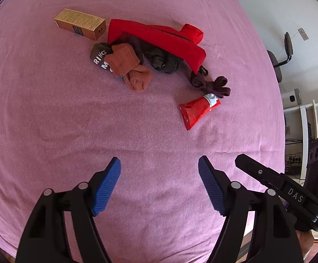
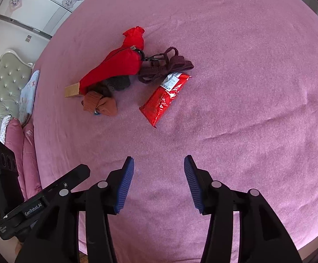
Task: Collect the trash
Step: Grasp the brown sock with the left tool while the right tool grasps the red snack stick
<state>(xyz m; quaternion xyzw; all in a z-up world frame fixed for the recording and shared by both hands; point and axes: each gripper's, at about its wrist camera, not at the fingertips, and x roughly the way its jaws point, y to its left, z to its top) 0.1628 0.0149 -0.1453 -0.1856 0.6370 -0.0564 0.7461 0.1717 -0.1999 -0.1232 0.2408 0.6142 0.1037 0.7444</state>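
Wrapper: red foil snack wrapper, the likeliest trash, lies flat on the pink bed, well ahead of both grippers.
Long axis: in the right wrist view it runs from near-left to far-right, the pinched near end pointing back toward the jaws; a grasp across the narrow width looks simplest.
Bearing: from the right gripper almost straight ahead; from the left gripper ahead and off to the right.
Nearer hand: the right, by my reading, since the wrapper sits closer to its centre line.
Jaws: both pairs spread, nothing between them; neither touches the bed cover.
Neighbours: dark strap touches or just overlaps the wrapper's far end; red pouch, brown socks and a tan carton sit to the left, apart from it.
Open room: bare cover on the wrapper's near and right sides; approach from there avoids snagging the strap.
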